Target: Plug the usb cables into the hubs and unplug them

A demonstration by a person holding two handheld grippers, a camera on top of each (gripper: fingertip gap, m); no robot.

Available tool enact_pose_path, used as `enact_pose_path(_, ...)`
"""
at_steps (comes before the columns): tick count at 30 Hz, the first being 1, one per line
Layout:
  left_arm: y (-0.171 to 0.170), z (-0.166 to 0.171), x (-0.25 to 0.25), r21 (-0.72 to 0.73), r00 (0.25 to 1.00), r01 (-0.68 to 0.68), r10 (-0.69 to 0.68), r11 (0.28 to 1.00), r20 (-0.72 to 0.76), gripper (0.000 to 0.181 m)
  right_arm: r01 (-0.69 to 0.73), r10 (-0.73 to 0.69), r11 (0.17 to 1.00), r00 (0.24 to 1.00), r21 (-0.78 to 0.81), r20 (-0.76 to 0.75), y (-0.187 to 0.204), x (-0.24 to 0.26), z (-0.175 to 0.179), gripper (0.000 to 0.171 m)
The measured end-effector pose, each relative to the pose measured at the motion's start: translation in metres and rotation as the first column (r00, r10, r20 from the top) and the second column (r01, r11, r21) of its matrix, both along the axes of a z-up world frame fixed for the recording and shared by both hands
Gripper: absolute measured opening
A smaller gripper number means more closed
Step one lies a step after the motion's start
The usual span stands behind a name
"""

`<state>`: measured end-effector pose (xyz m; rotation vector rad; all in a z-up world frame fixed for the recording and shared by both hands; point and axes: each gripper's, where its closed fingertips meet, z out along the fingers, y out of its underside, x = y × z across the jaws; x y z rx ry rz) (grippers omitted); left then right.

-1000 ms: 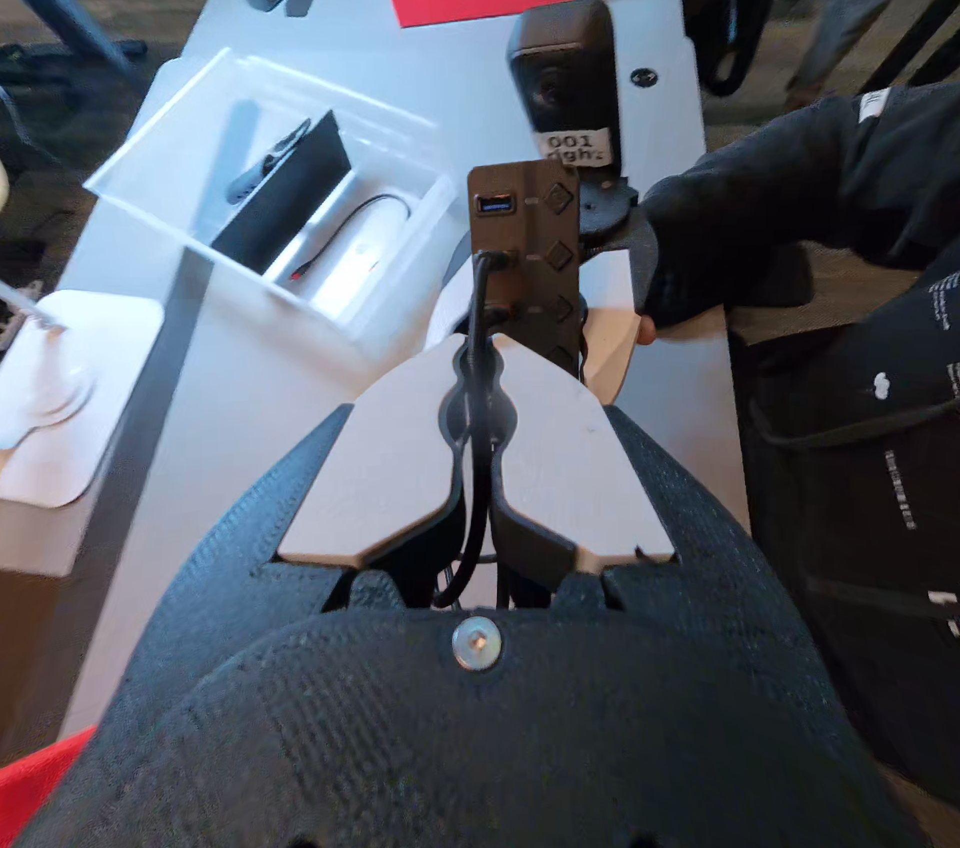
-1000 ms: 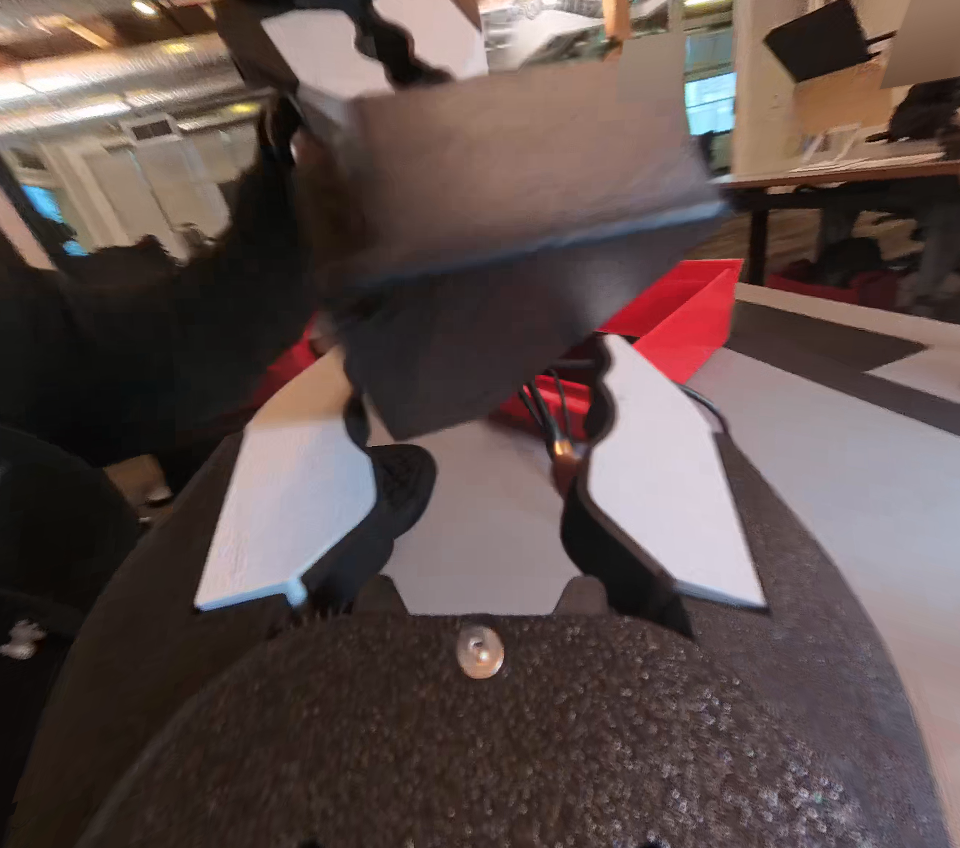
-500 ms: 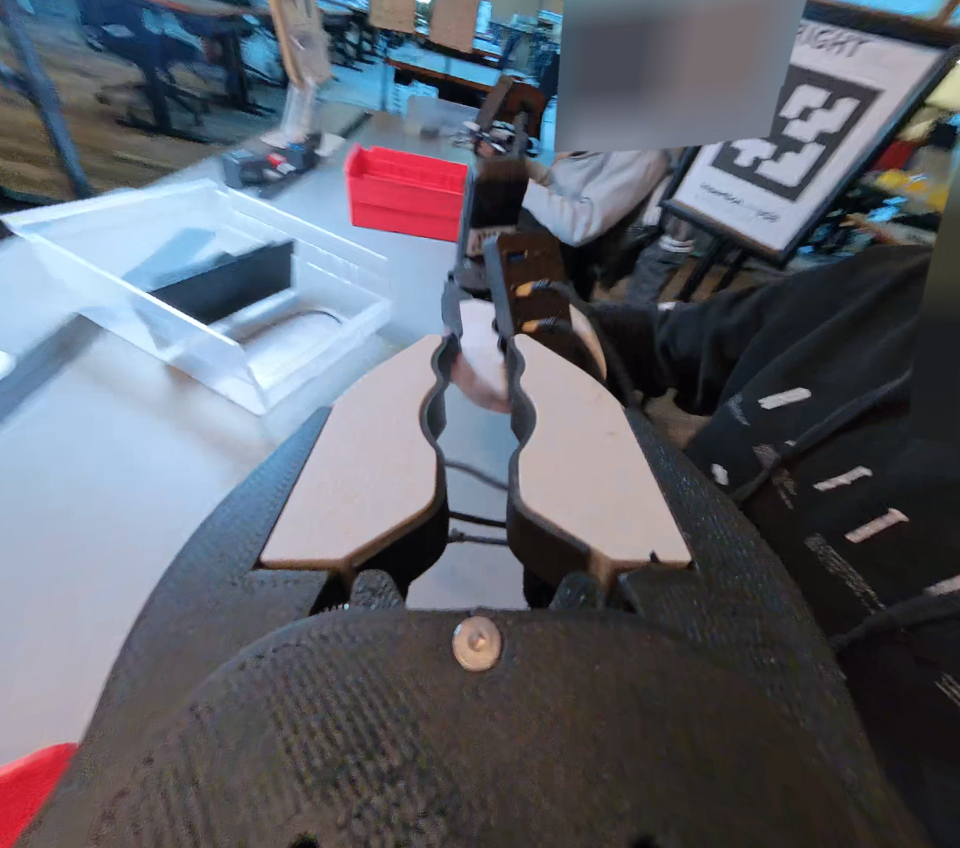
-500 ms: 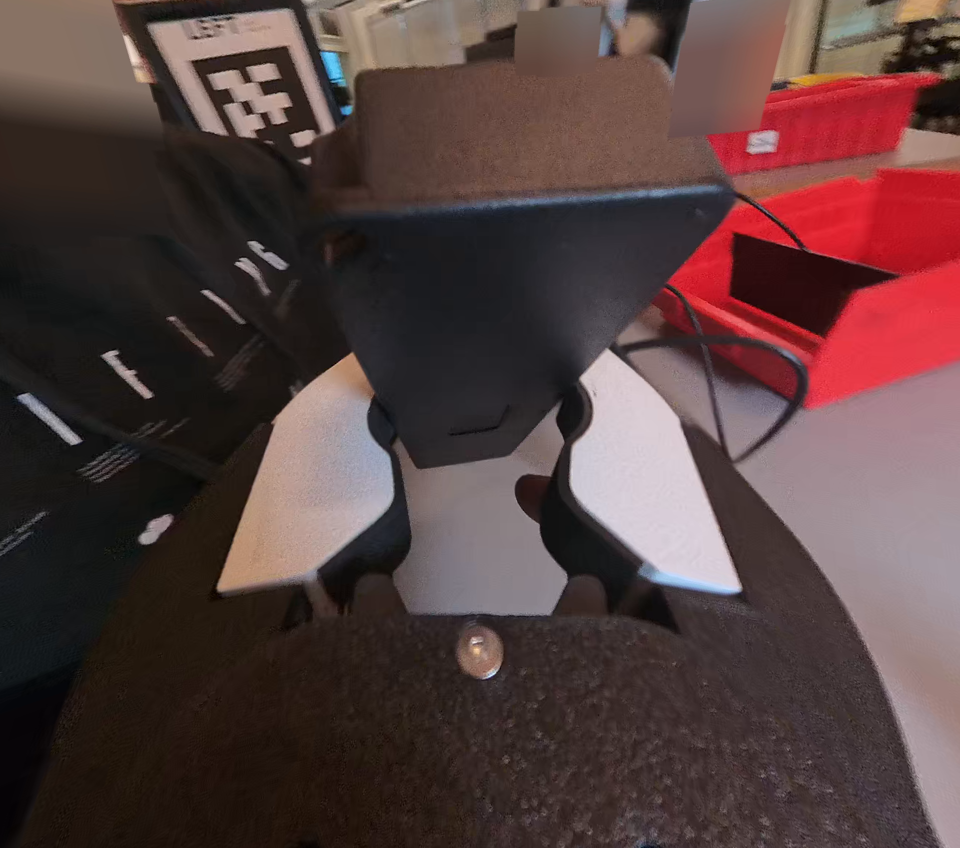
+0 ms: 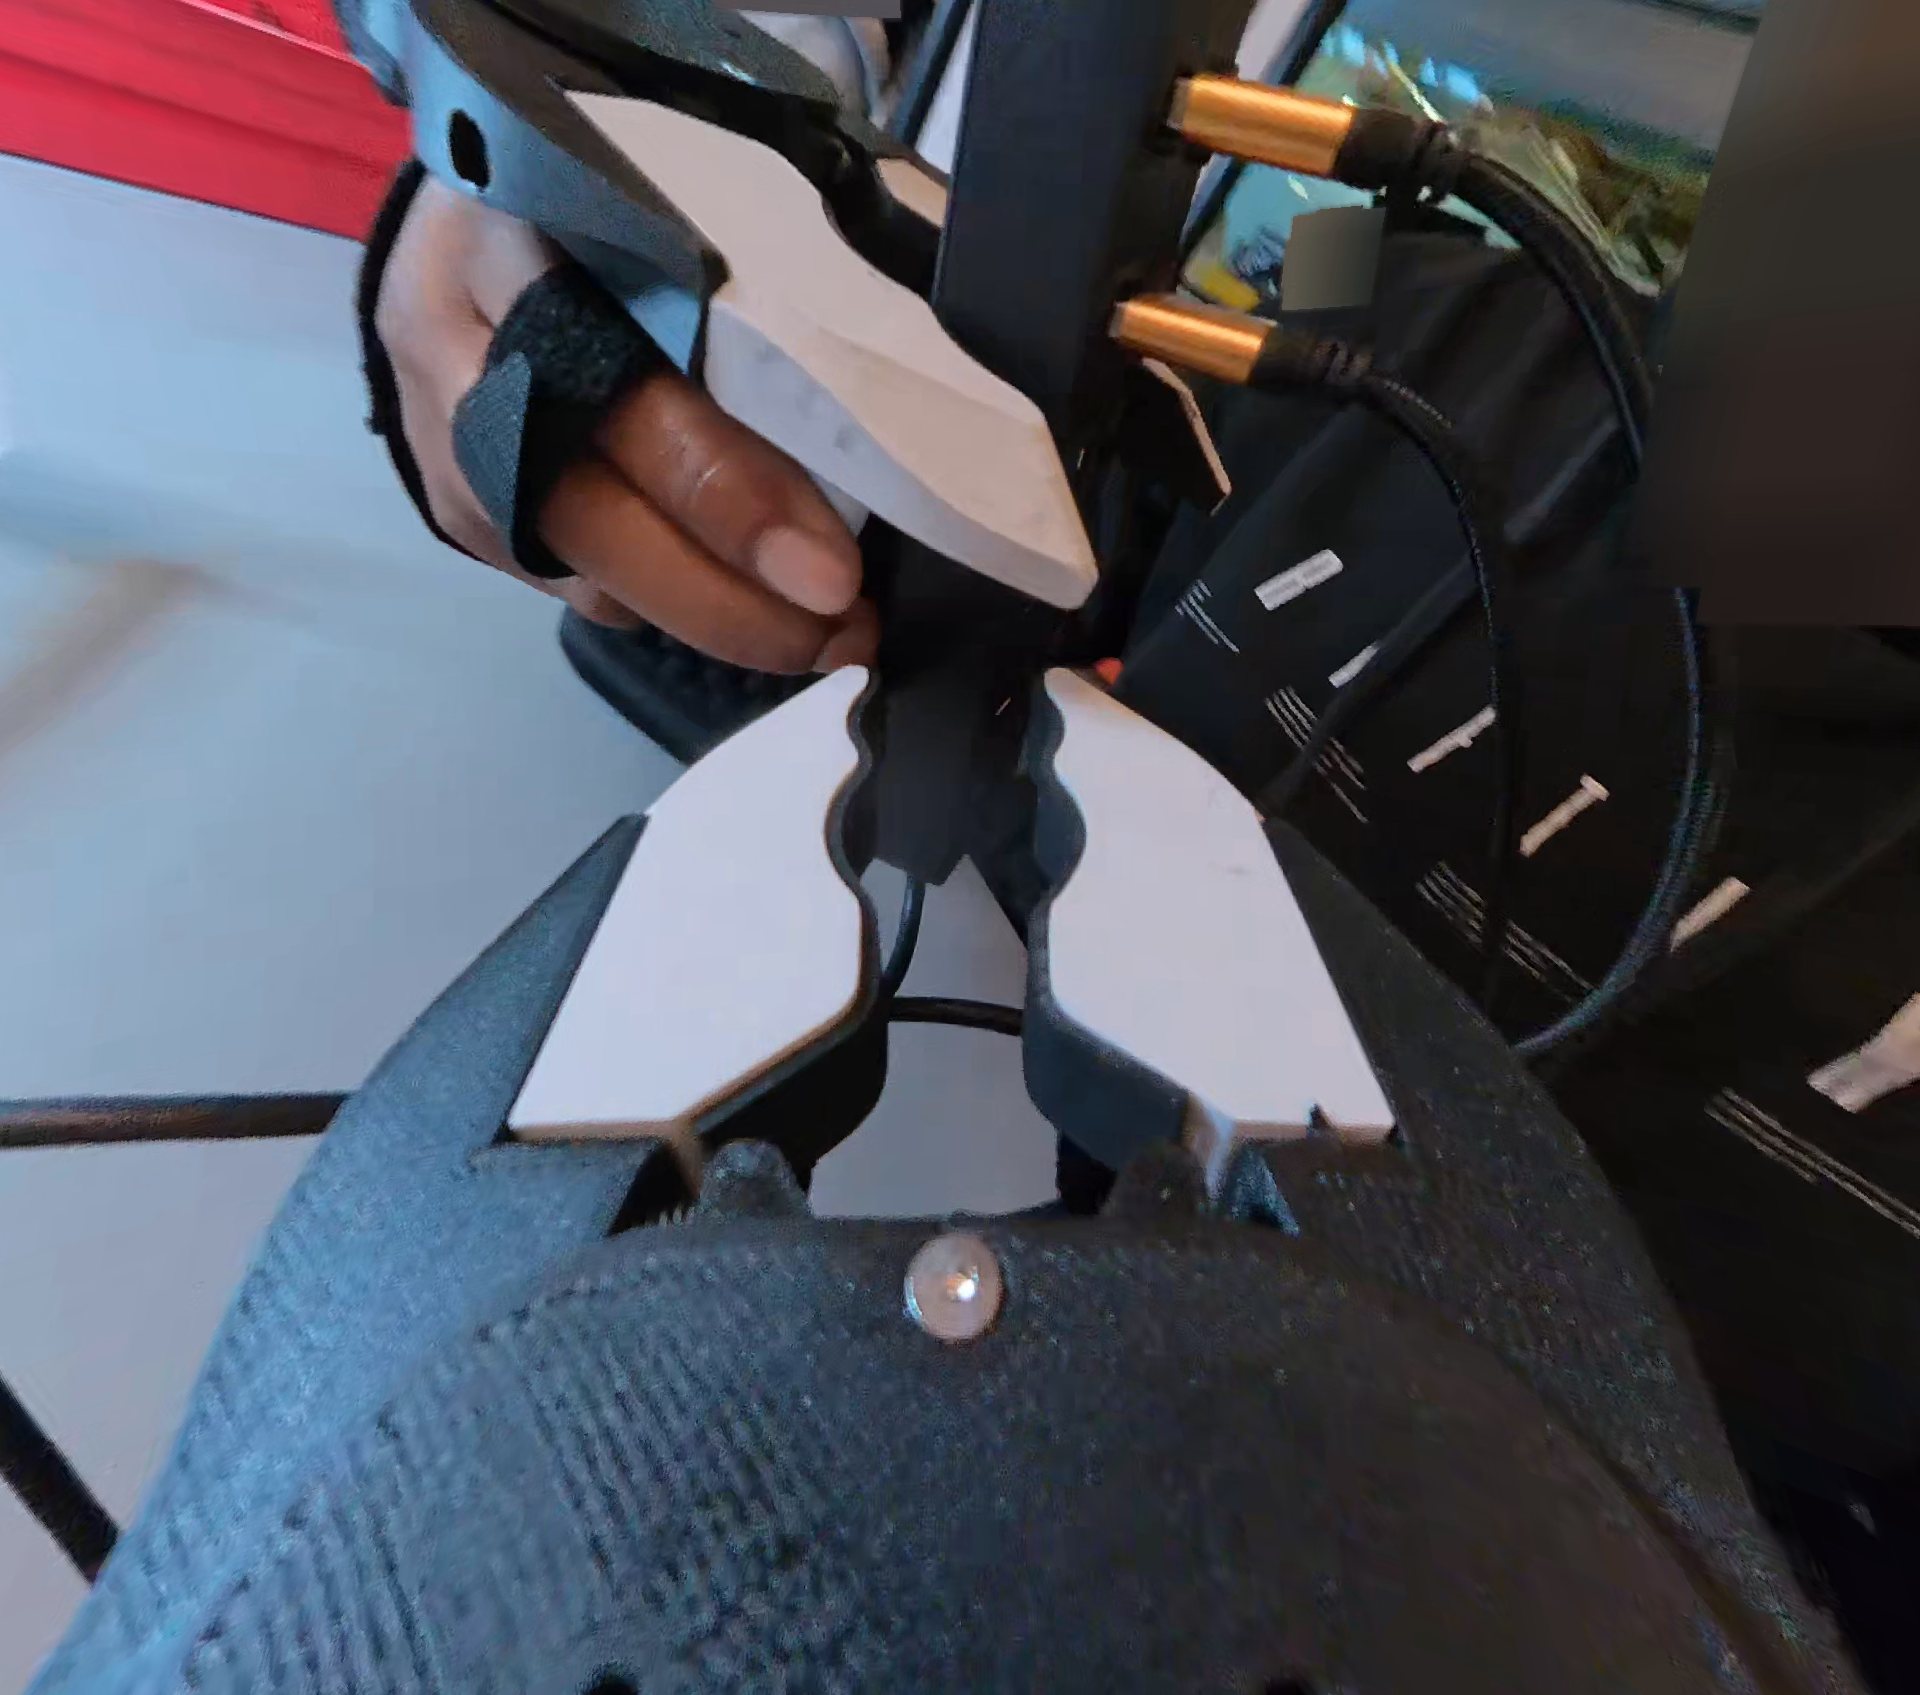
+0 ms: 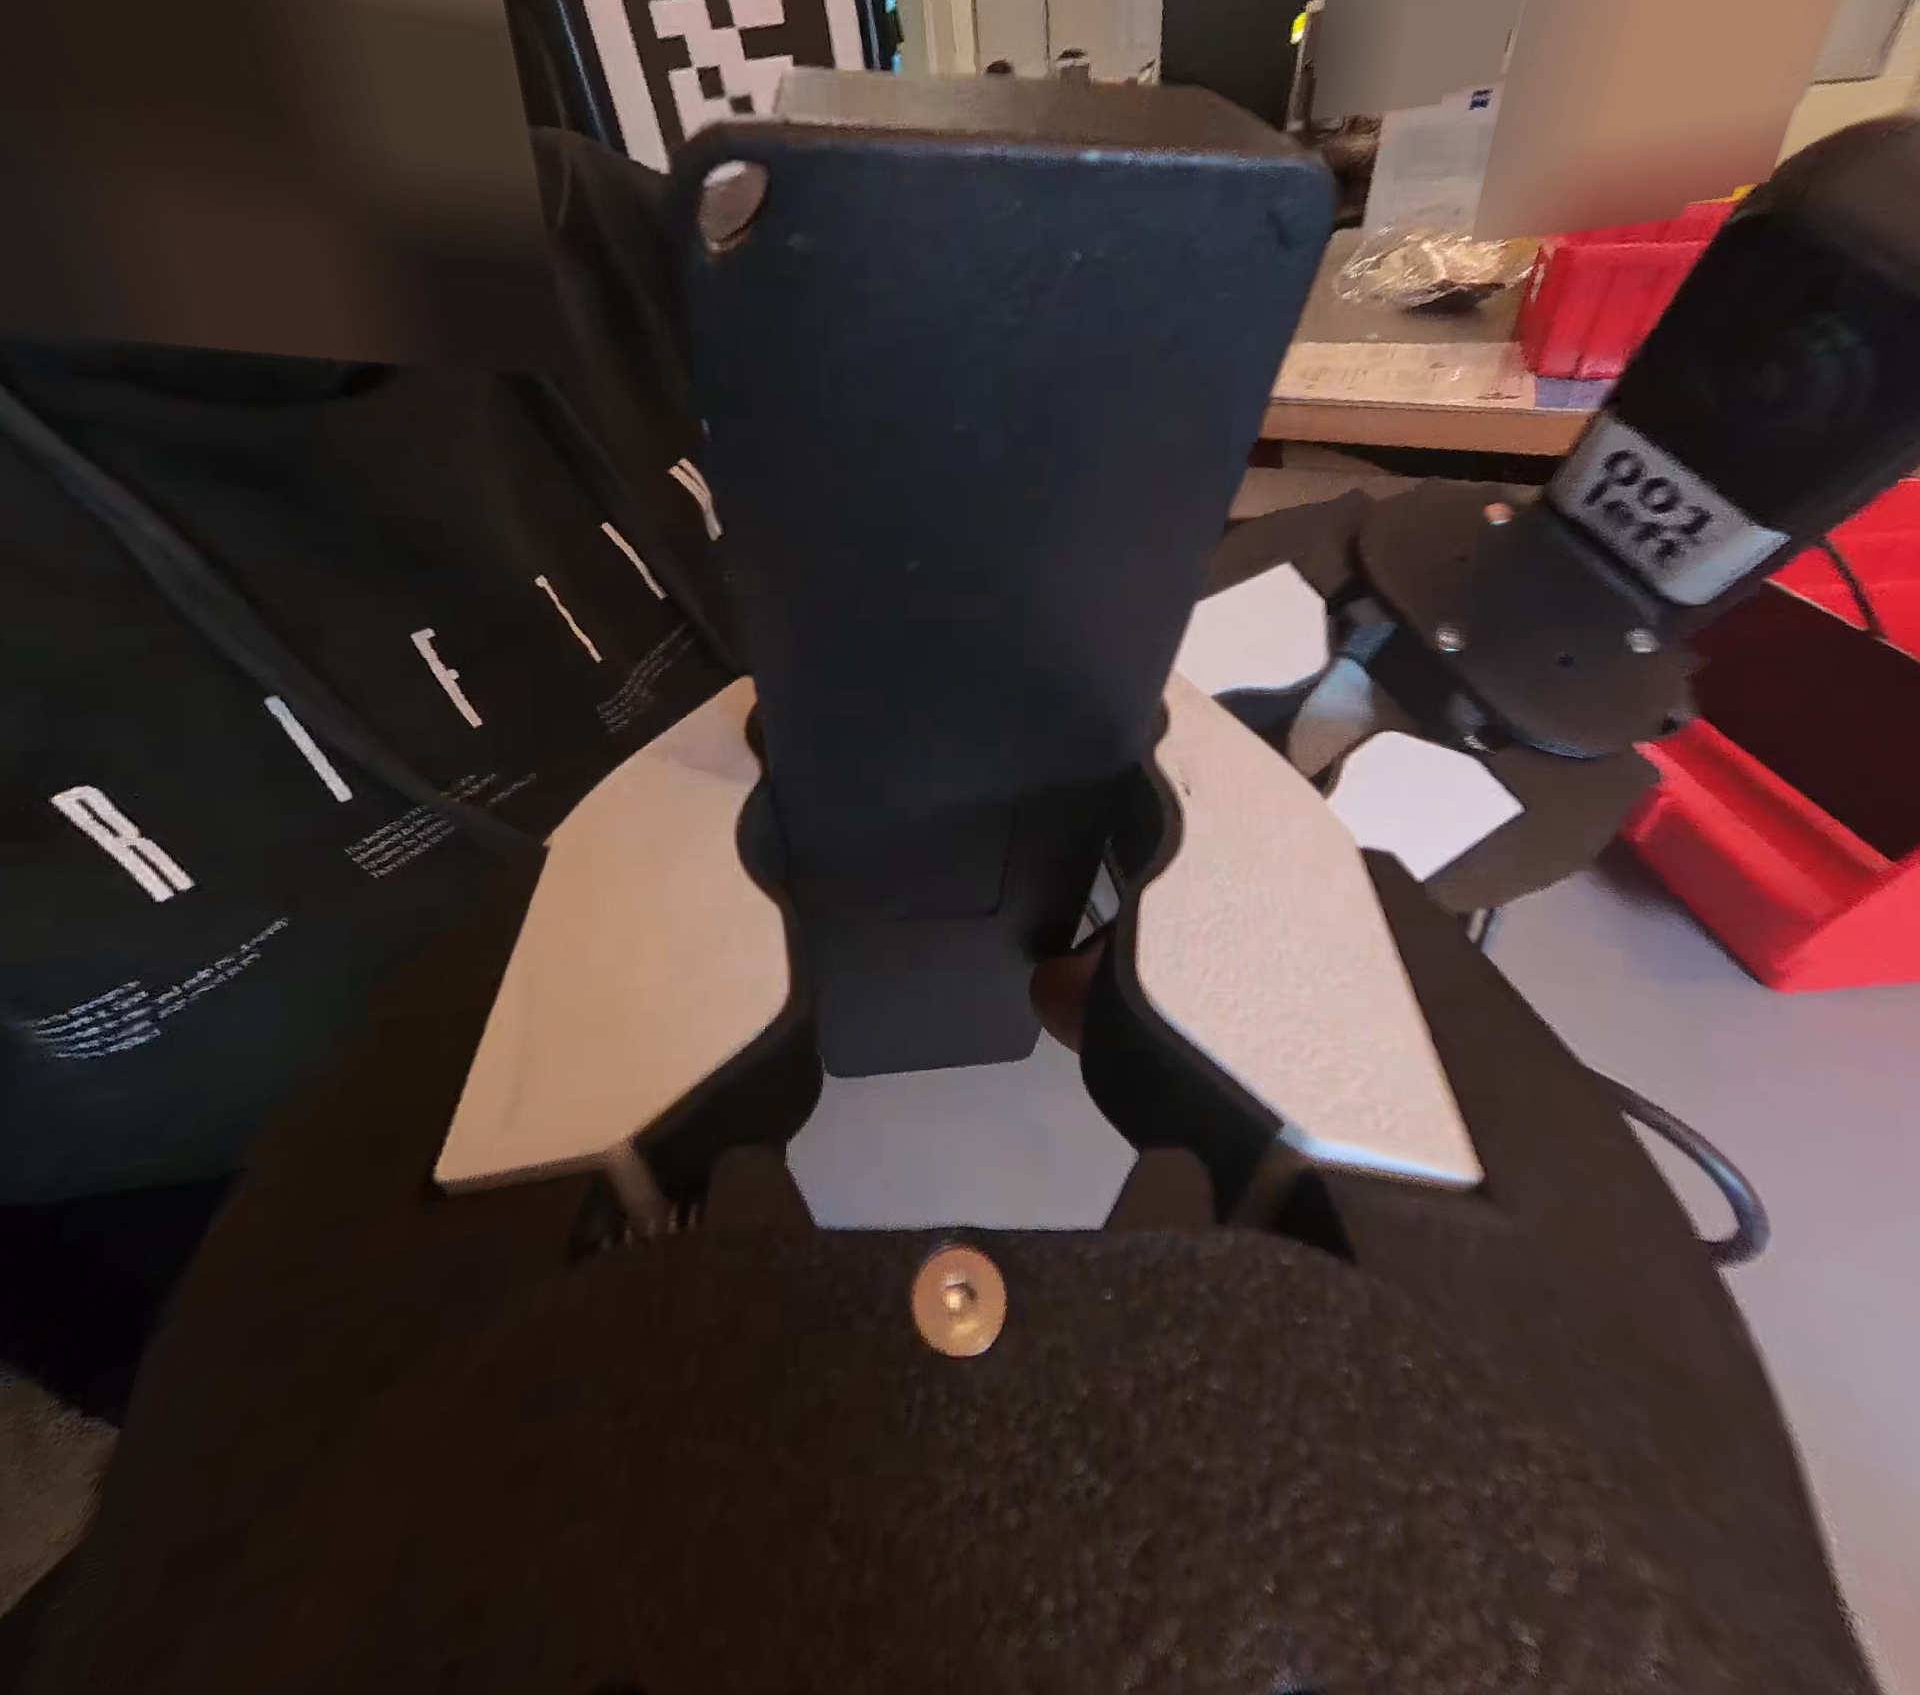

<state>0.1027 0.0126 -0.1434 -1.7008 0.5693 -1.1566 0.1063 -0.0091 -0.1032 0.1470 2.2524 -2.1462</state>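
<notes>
Gripping the upright black hub [image 6: 987, 502] by its lower end, the right gripper [image 6: 961, 824] held it above the left gripper [image 5: 951, 788], whose jaws pinched a dark plug [image 5: 925, 804] pointing up at the hub's base.

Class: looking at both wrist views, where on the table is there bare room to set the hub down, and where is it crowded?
Free: grey table left of the left gripper; a patch before the red bin. Crowded: around the hub, where both grippers and cables meet.
</notes>
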Motion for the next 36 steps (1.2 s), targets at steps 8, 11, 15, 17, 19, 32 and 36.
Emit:
enact_pose_path(8, 0.003, -0.017, -0.005, 0.009, 0.992, -0.084, 0.084, 0.996, -0.092, 0.045, -0.015, 0.015, 1.000, 1.000, 0.011, 0.011, -0.006, -0.007, -0.009, 0.062)
enact_pose_path(11, -0.004, -0.019, 0.008, 0.021, 0.998, -0.039, 0.040, 0.999, -0.058, 0.046, 0.012, -0.012, 1.000, 1.000, -0.001, -0.002, -0.004, -0.011, -0.007, 0.062)
enact_pose_path(15, 0.006, -0.026, 0.014, 0.044, 0.988, -0.113, 0.117, 0.993, -0.105, 0.035, 0.043, -0.043, 0.999, 0.999, -0.005, 0.021, 0.000, -0.015, -0.005, 0.062)
enact_pose_path(17, 0.007, -0.022, 0.009, 0.009, 0.989, -0.133, 0.133, 0.991, -0.060, 0.034, 0.141, -0.141, 0.990, 0.990, -0.008, -0.011, 0.007, -0.027, 0.000, 0.064)
enact_pose_path(19, 0.014, -0.019, -0.012, 0.006, 0.965, -0.258, 0.258, 0.966, -0.047, 0.033, 0.325, -0.325, 0.946, 0.945, -0.016, -0.041, 0.027, -0.051, 0.003, 0.066)
enact_pose_path(32, 0.012, -0.030, -0.081, 0.253, 0.666, -0.592, 0.641, 0.765, -0.381, 0.025, 0.436, -0.440, 0.891, 0.898, 0.127, 0.001, 0.043, -0.086, -0.049, 0.027)
enact_pose_path(36, -0.011, -0.001, -0.062, 0.250, 0.804, -0.465, 0.523, 0.849, -0.282, 0.038, 0.232, -0.240, 0.966, 0.969, 0.116, 0.055, 0.028, -0.057, -0.051, 0.026)
